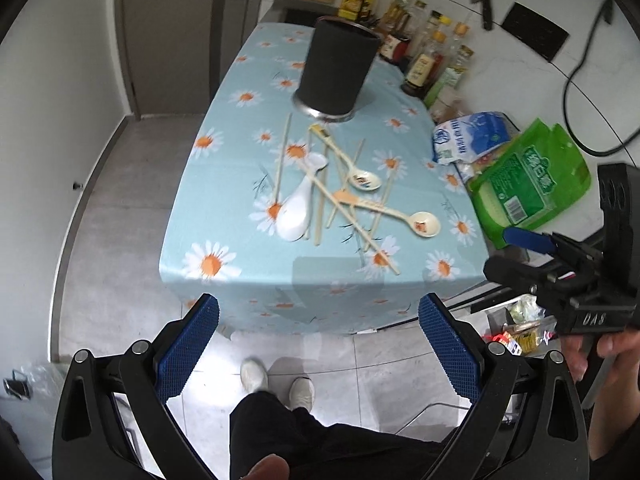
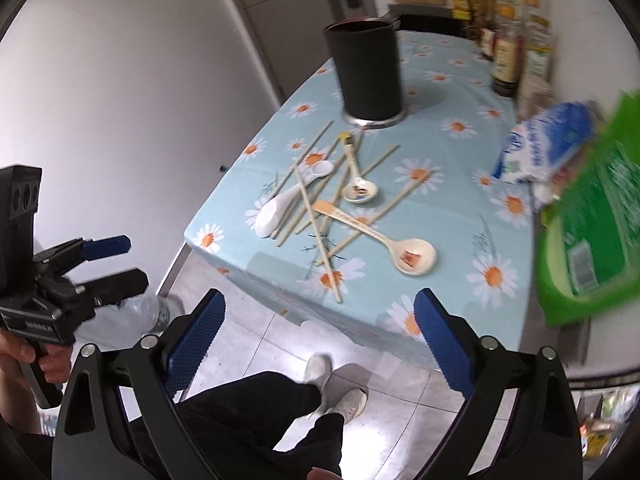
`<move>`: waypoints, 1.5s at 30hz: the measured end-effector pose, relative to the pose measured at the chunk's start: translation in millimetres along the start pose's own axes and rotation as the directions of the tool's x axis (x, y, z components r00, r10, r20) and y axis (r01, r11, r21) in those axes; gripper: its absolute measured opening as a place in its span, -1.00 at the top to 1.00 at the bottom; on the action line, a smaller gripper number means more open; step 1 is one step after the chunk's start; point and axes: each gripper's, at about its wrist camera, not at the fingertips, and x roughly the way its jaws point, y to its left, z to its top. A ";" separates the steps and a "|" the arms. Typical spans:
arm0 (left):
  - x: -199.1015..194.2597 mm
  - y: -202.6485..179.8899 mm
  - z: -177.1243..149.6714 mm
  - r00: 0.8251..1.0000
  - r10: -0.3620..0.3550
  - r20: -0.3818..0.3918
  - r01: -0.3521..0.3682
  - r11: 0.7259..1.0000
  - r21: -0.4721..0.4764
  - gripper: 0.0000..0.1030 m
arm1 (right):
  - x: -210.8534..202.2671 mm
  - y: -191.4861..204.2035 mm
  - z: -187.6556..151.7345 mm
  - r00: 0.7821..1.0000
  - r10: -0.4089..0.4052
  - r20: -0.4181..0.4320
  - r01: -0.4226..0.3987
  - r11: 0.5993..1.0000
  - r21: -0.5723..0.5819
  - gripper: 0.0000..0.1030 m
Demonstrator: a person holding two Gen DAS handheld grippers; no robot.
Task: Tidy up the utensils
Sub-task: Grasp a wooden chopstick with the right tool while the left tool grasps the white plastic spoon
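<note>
Blue-padded left claw (image 1: 319, 344) and right claw (image 2: 319, 338) both gape wide, empty, short of the surface (image 1: 224, 184); spoons (image 1: 298, 204) and chopsticks (image 1: 320, 208) lie crossed near the black holder (image 1: 338, 70).

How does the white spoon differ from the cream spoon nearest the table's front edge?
The plain white ceramic spoon is short, thick and undecorated; the long-handled cream spoon is slender, with a picture in its bowl. The white one lies left in the pile, the cream one right. Both lie flat on the daisy tablecloth, among chopsticks.

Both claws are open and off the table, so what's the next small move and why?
Probably lower the right claw onto the big spoon by the near edge: it lies on top of the chopsticks, and the holder stands upright behind the pile.
</note>
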 end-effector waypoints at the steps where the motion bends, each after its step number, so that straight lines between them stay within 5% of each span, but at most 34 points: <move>1: 1.9 4.5 -0.5 1.000 -0.001 0.001 0.001 1.000 -0.005 -0.87 | 7.1 1.6 6.1 1.000 0.012 -0.016 -0.012 1.000 -0.012 -0.80; 8: 16.4 30.2 8.1 0.999 -0.047 0.017 0.048 0.999 -0.020 -0.87 | 65.1 28.6 48.3 0.989 0.038 -0.140 -0.063 0.981 -0.181 -0.40; 12: 29.0 45.9 14.7 0.997 -0.078 0.013 0.078 0.996 -0.040 -0.87 | 102.7 36.1 67.1 0.968 0.026 -0.250 -0.084 0.971 -0.224 0.00; 18: 55.1 71.7 16.8 0.990 -0.139 -0.016 0.137 0.987 -0.080 -0.87 | 157.7 29.7 85.0 0.917 -0.028 -0.399 -0.076 0.967 -0.242 0.45; 31: 86.6 99.6 40.5 0.972 -0.231 -0.047 0.229 0.973 -0.040 -0.87 | 207.7 24.2 97.9 0.819 -0.144 -0.556 -0.002 0.967 -0.255 0.89; 35: 91.2 102.0 44.2 0.967 -0.246 -0.064 0.245 0.969 -0.020 -0.87 | 210.8 20.5 100.0 0.813 -0.139 -0.565 0.018 0.977 -0.214 0.89; 38: 97.1 100.7 48.6 0.964 -0.251 -0.090 0.253 0.968 0.012 -0.87 | 203.0 17.3 105.7 0.831 -0.083 -0.551 -0.006 0.987 -0.159 0.89; 41: 102.8 97.7 61.2 0.940 -0.320 -0.118 0.322 0.947 0.006 -0.84 | 183.0 0.7 122.2 0.855 -0.058 -0.515 0.002 0.994 -0.108 0.89; 45: 105.1 81.5 79.1 0.945 -0.295 -0.142 0.310 0.946 0.097 -0.81 | 148.8 -19.6 136.2 0.909 0.016 -0.415 -0.017 1.000 0.001 0.89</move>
